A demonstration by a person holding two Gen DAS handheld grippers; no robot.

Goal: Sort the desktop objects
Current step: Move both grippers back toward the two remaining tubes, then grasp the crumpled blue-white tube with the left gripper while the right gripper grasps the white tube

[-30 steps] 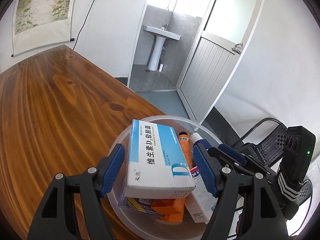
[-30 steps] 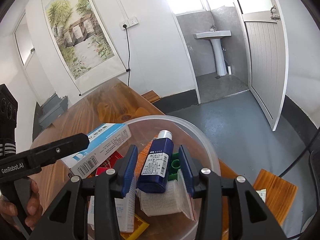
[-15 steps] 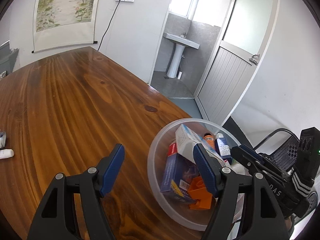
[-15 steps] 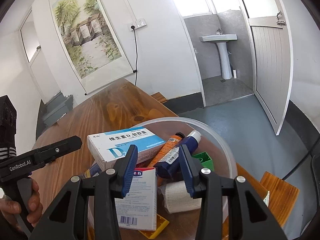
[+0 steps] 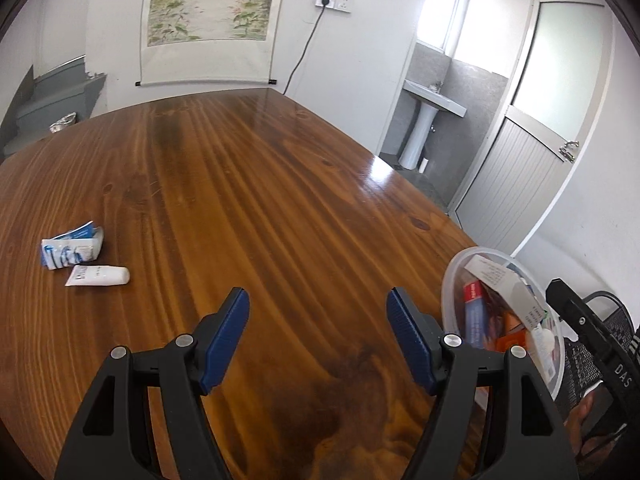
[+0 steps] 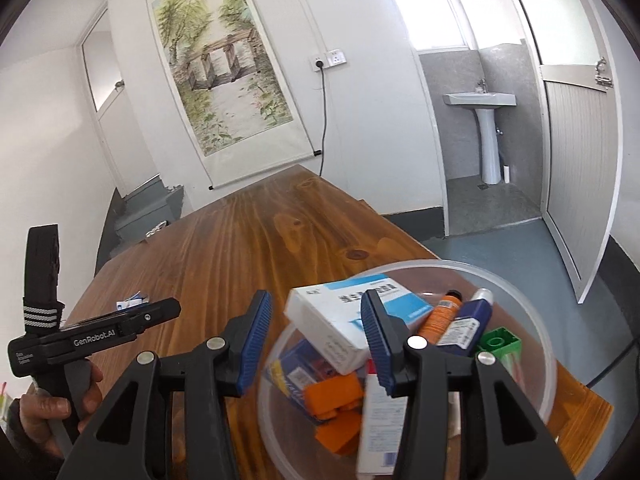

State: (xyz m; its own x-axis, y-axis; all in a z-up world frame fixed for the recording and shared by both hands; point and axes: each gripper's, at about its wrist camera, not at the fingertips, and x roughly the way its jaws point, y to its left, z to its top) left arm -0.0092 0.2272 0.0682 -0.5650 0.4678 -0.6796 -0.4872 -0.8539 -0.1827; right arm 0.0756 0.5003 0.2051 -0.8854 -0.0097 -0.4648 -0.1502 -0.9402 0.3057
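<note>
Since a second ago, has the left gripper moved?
Yes. The left gripper swung left off the clear bowl, which now sits at its view's right edge.

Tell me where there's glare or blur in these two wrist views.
Left wrist view: window light glares off the wooden table, and the fisheye bends the door frame. Right wrist view: the clear bowl and its boxes look motion-smeared near the bottom edge, while the painting stays sharp.

My right hand-held gripper [image 6: 316,338] hangs over the clear bowl [image 6: 532,320] on the desk [image 6: 240,248], jaws opening and empty (white-and-blue box [image 6: 340,312] on top).
</note>
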